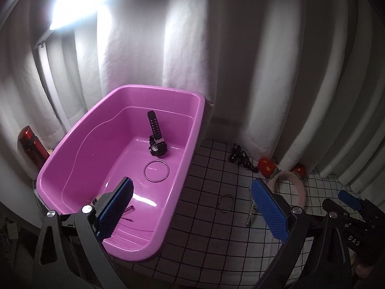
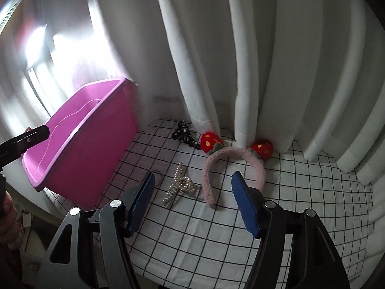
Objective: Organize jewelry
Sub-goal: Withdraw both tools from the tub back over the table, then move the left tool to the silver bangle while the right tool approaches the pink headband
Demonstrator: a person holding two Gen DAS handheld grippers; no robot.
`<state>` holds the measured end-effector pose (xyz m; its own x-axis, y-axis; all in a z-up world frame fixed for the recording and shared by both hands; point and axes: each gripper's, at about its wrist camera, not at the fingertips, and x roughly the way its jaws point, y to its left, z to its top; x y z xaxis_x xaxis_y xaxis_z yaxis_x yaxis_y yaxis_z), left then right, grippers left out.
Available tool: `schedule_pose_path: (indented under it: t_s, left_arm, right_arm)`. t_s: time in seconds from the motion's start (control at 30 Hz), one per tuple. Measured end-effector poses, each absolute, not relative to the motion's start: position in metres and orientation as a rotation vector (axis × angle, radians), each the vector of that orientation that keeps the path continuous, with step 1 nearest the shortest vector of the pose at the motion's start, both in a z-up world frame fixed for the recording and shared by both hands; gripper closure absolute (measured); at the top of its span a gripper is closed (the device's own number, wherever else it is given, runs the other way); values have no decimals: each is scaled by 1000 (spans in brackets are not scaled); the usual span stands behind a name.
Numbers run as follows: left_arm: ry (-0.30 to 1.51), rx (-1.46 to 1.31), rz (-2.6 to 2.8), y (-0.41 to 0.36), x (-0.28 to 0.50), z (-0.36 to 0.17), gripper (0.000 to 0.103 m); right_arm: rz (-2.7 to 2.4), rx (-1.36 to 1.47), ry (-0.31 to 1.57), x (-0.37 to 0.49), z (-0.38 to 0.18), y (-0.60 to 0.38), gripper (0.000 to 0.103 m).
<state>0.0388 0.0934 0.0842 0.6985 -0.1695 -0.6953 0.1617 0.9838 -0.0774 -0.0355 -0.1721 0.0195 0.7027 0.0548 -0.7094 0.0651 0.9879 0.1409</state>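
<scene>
Left tongs stand wide and empty above the pink tub's right rim; watch lies inside at 12 o'clock. Right tongs gape empty over the checked surface; pearl clip at 10 o'clock, headband at 12, open cloth at 3 o'clock.

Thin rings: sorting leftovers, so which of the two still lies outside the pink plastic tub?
The small dark metal ring lies on the checked cloth; the larger ring rests inside the pink plastic tub.
</scene>
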Motion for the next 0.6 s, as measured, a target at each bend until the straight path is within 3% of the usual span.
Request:
schedule_pose_path:
  t_s: [0.23,0.6]
  left_arm:
    - [798,15,-281,42,27,67,6]
    - [952,69,-262,-1,48,-18,6]
  right_arm:
    - [-82,214,825,-62,-2,-220,39]
    - [-82,270,898,-59,-51,-254,39]
